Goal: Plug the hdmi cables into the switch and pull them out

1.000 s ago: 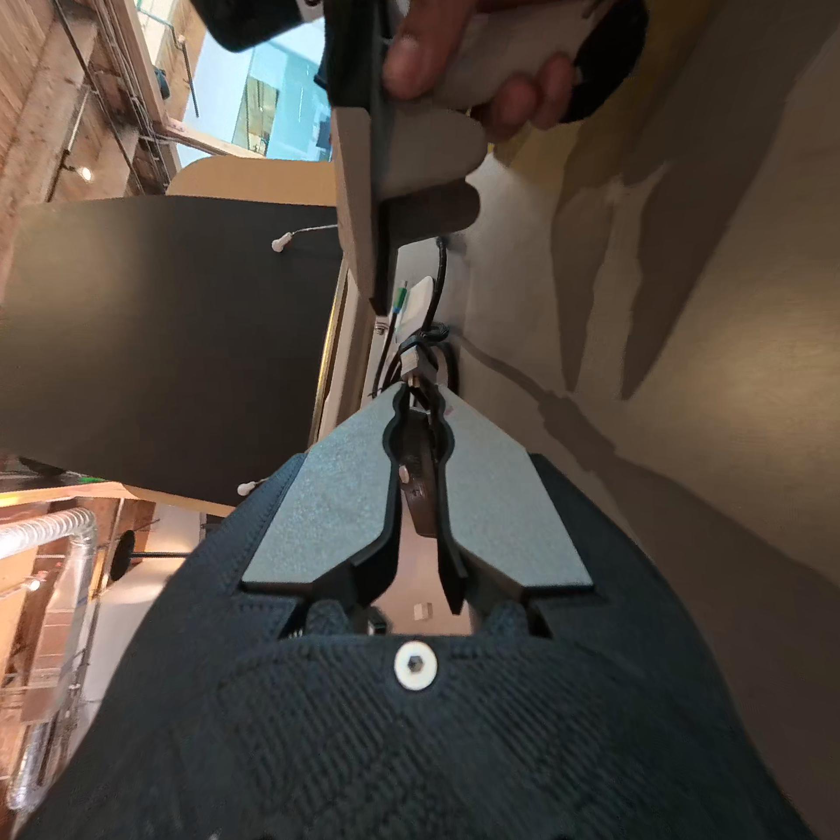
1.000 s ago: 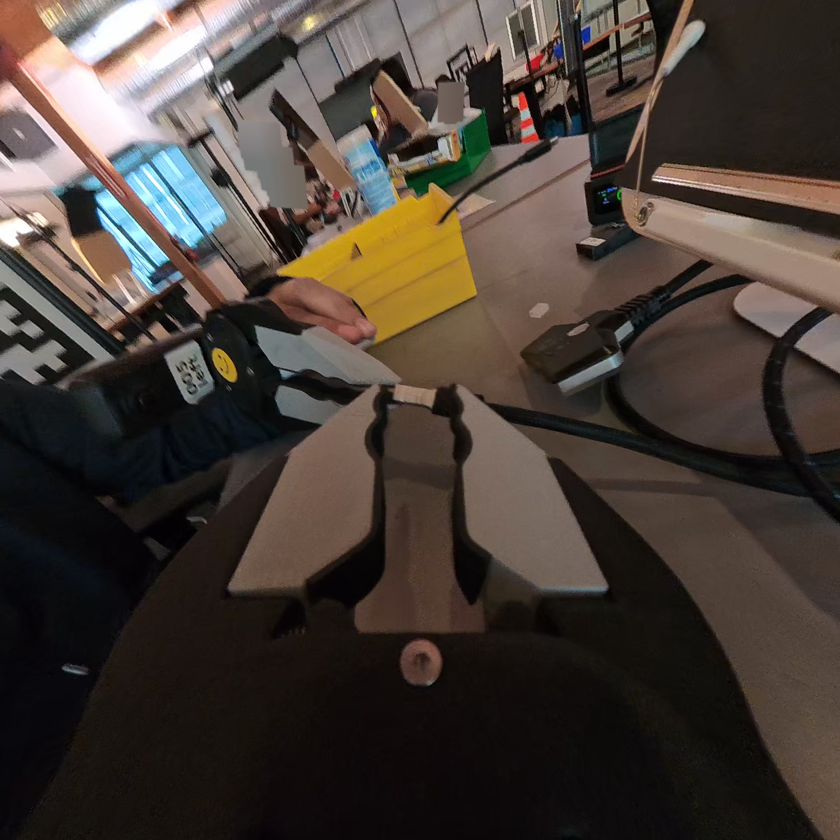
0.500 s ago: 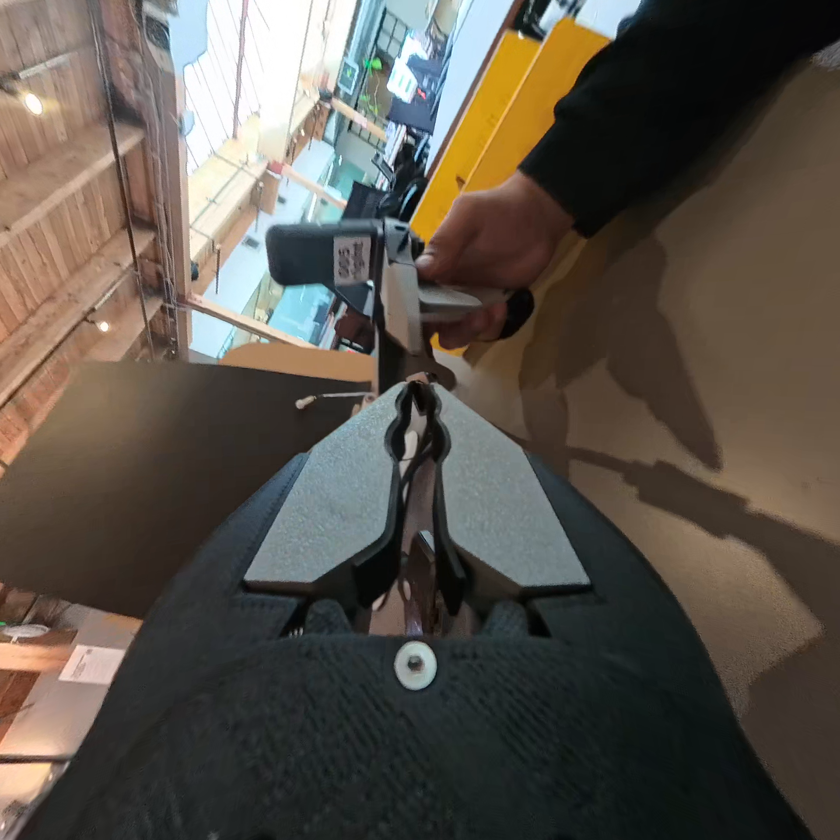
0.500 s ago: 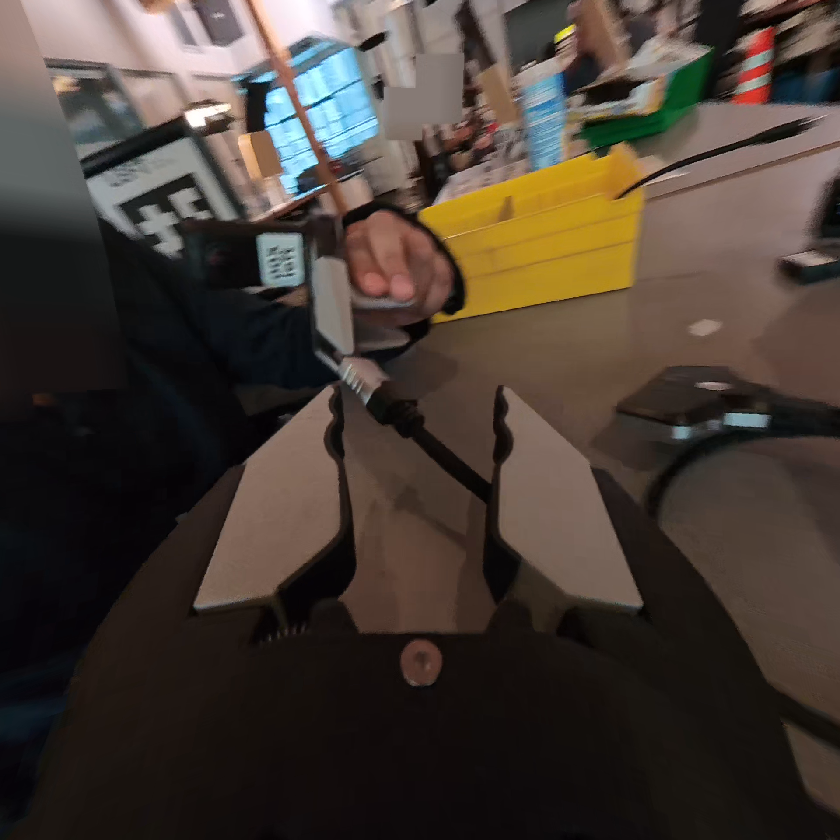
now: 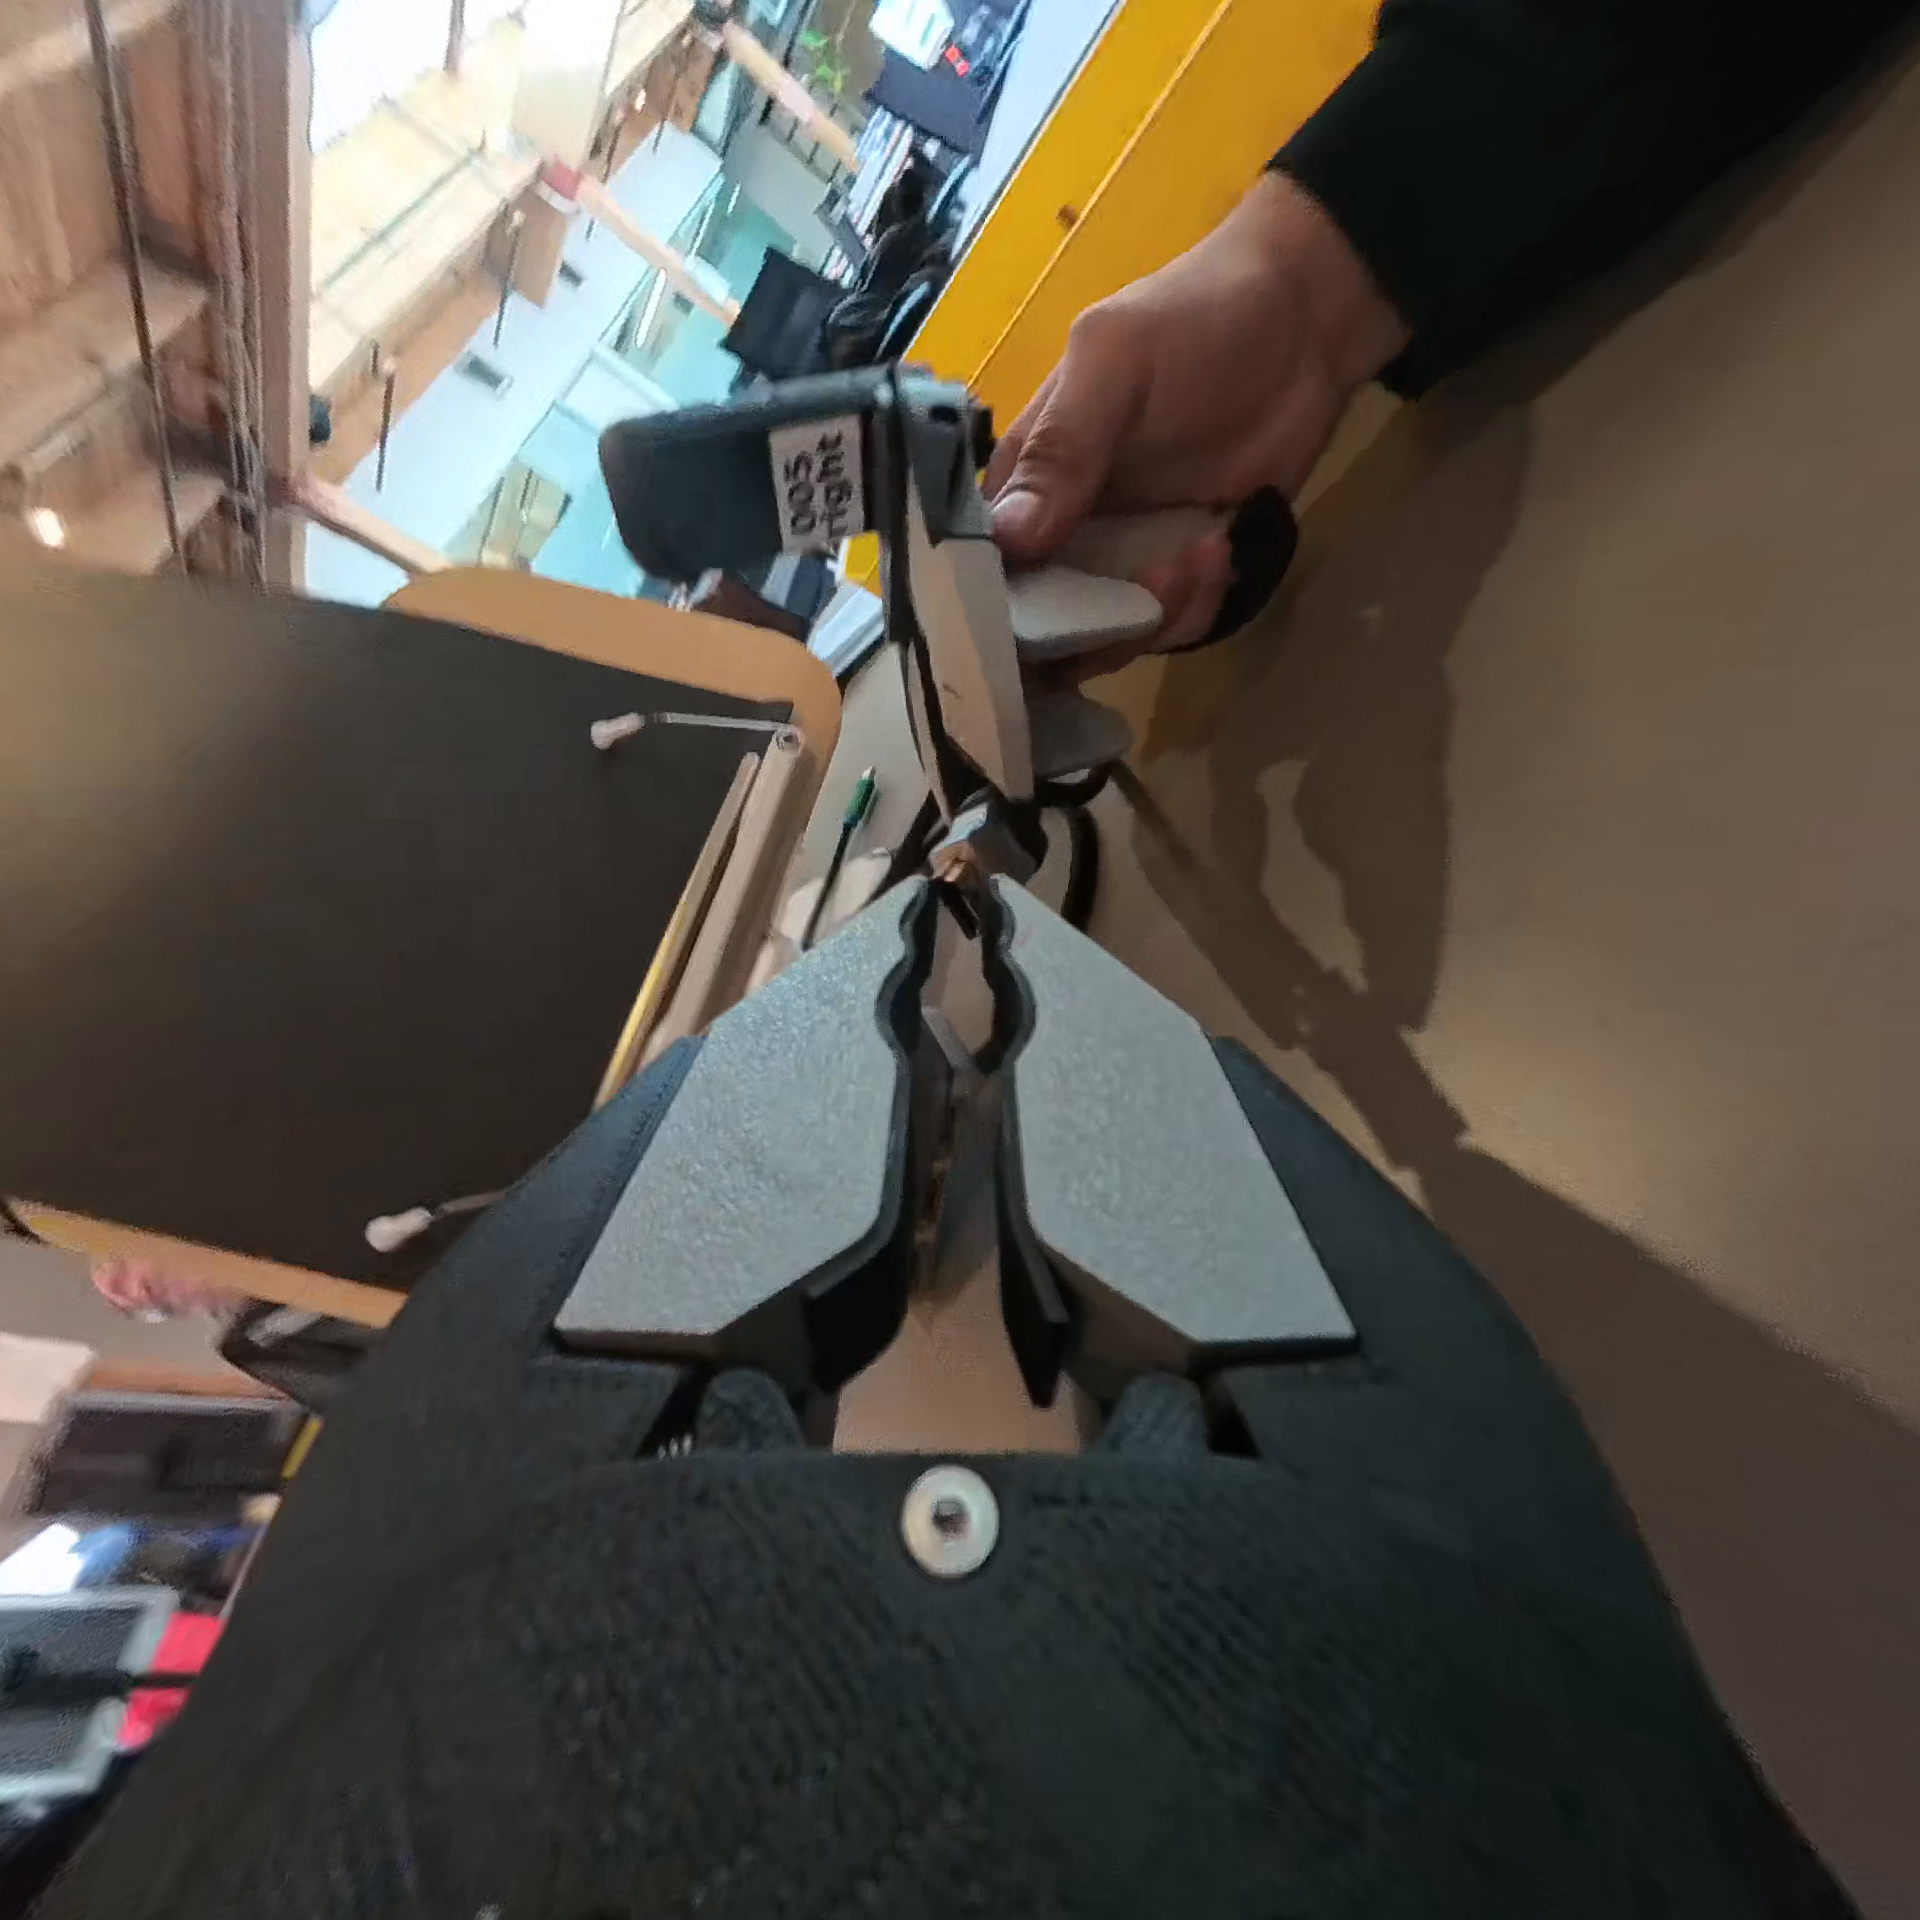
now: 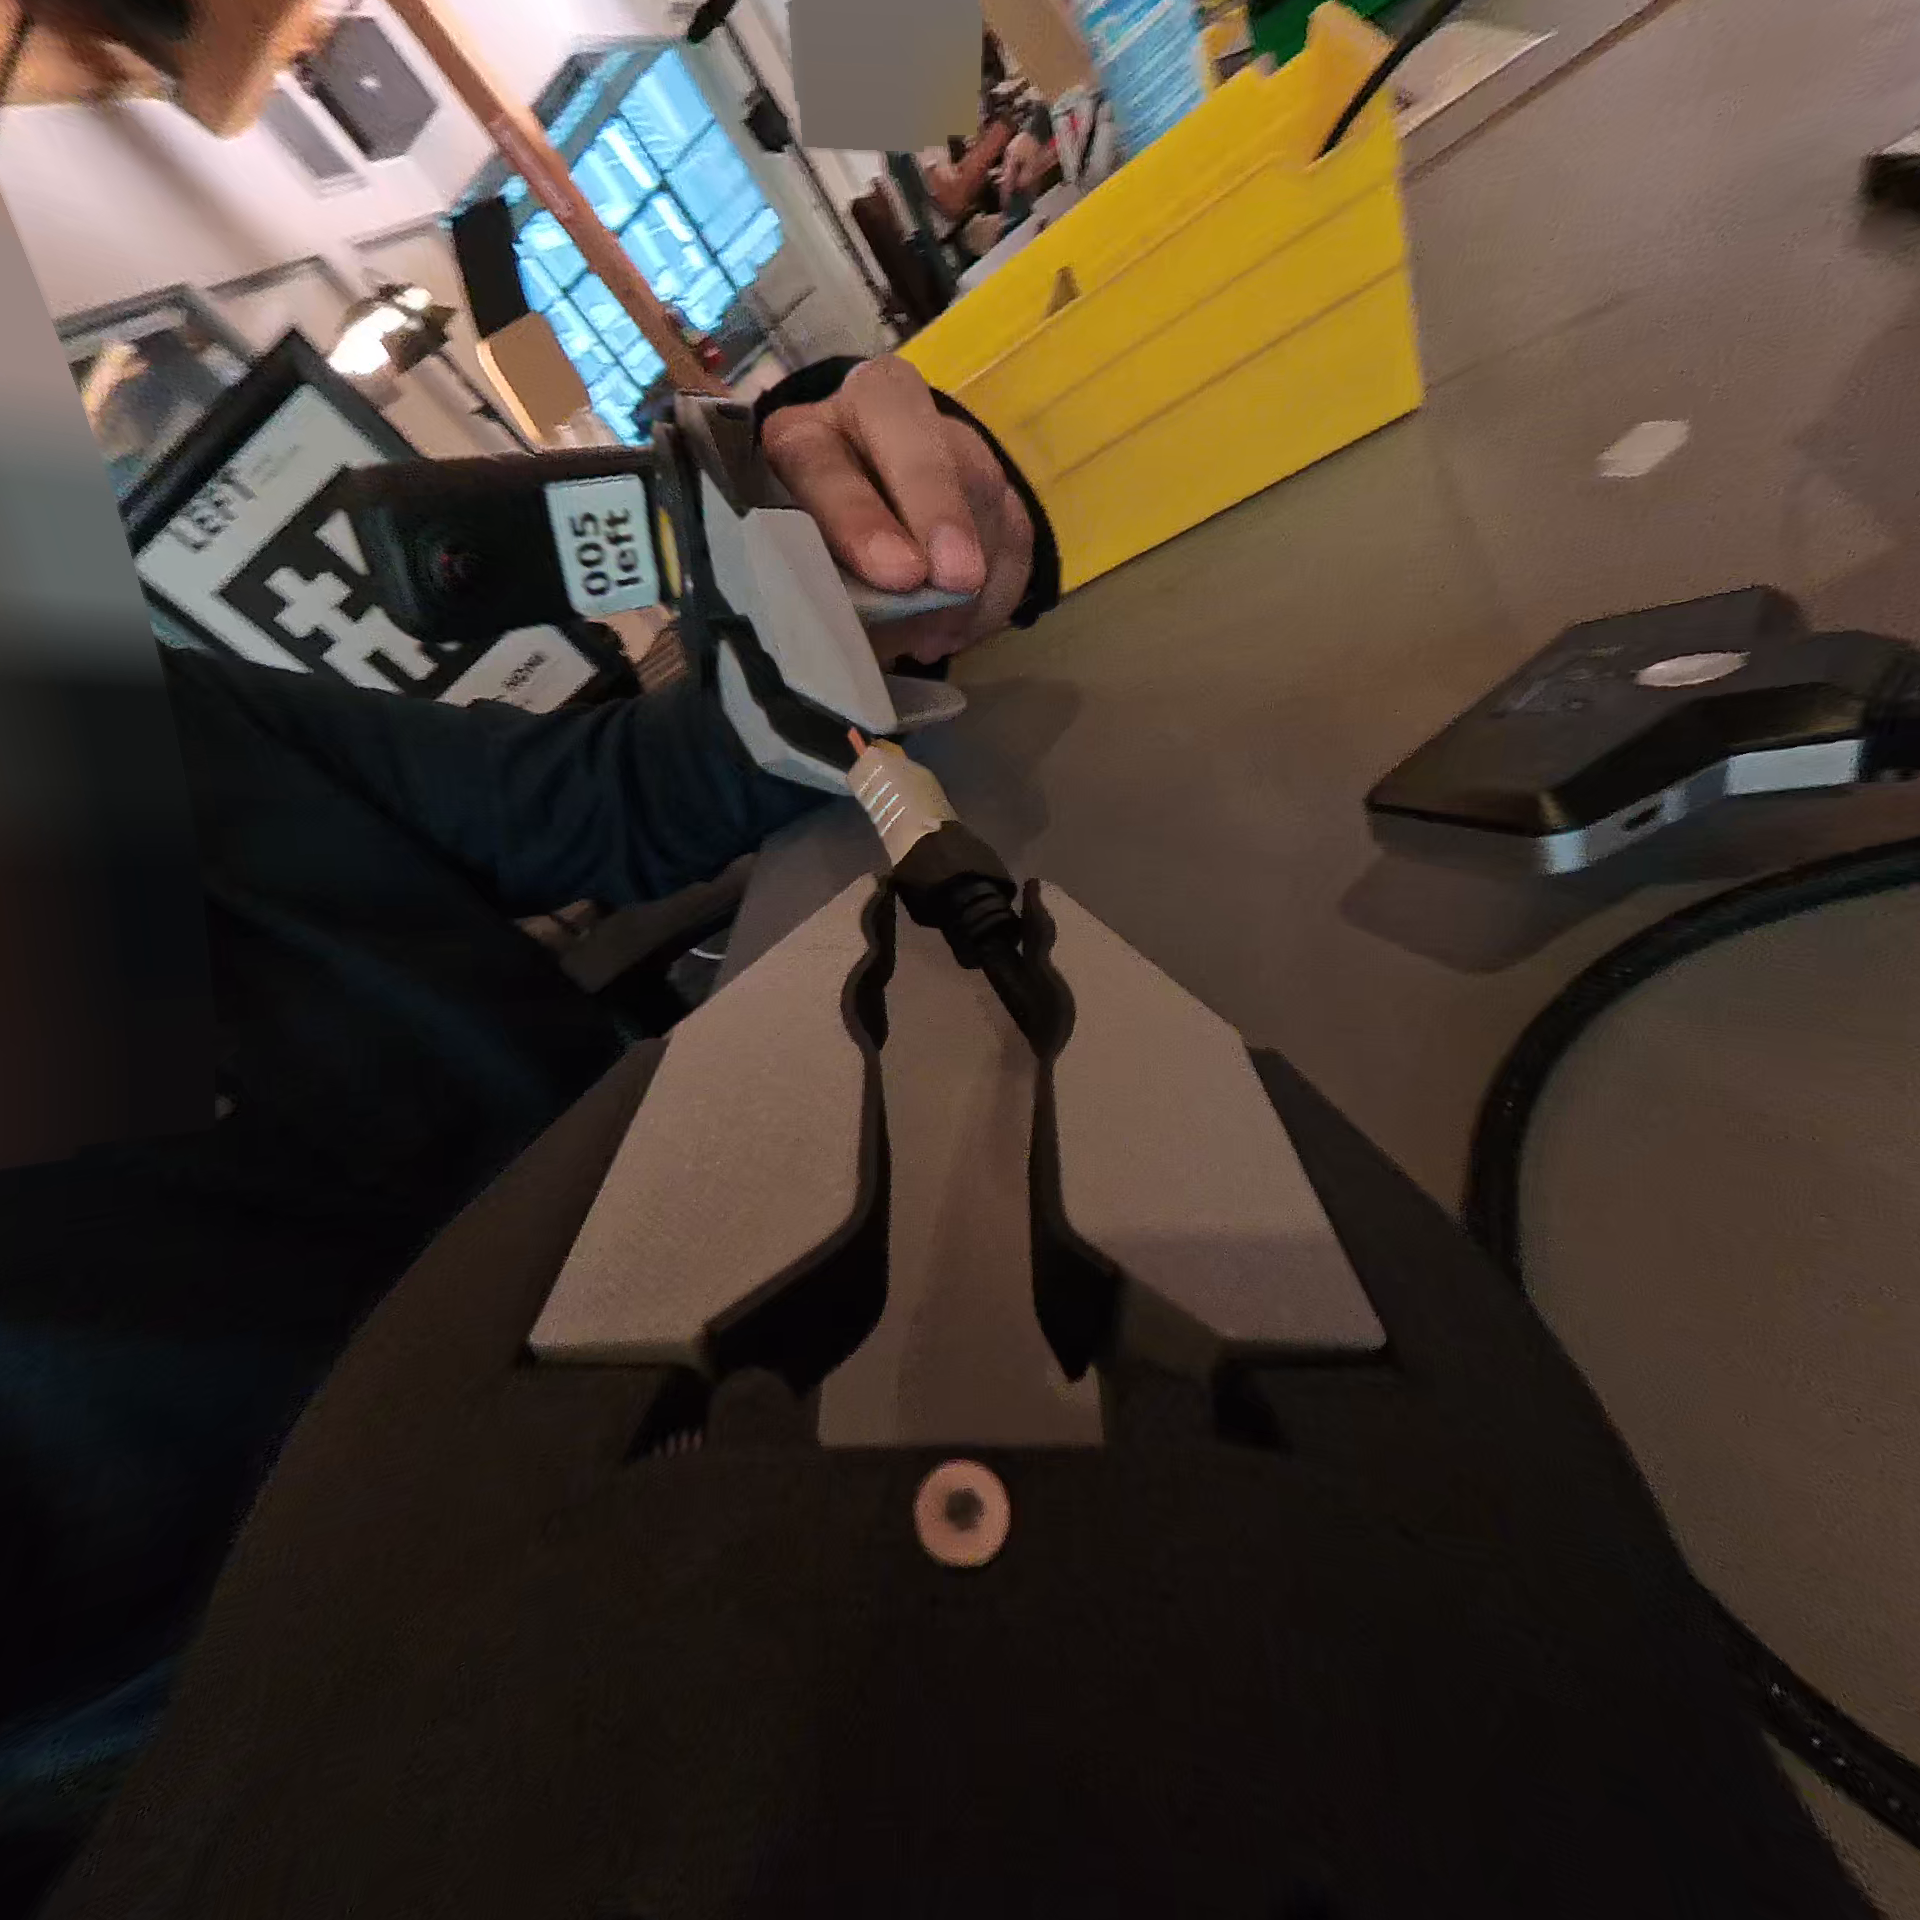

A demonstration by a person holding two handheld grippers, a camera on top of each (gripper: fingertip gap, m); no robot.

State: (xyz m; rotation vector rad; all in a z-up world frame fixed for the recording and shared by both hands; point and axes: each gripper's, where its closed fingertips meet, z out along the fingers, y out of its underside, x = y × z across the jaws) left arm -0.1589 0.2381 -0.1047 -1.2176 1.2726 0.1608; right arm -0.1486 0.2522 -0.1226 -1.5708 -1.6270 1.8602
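**HDMI plug held between two grippers above the worktop**

The left gripper [image 6: 844, 750] has its jaws pressed together on the metal tip of the HDMI plug [image 6: 896, 800]. The right gripper [image 6: 956, 914] stands partly closed around the plug's black strain relief and cable [image 6: 1013, 982]; the cable lies against one finger, and firm clamping cannot be confirmed. From the left wrist view, the left gripper [image 5: 961, 906] meets the right gripper [image 5: 971, 800] tip to tip. The switch [image 6: 1631, 727] lies flat on the worktop [image 6: 1247, 665], well apart from the plug, with another cable plugged in. A yellow bin [image 6: 1195, 343] stands beyond the switch.
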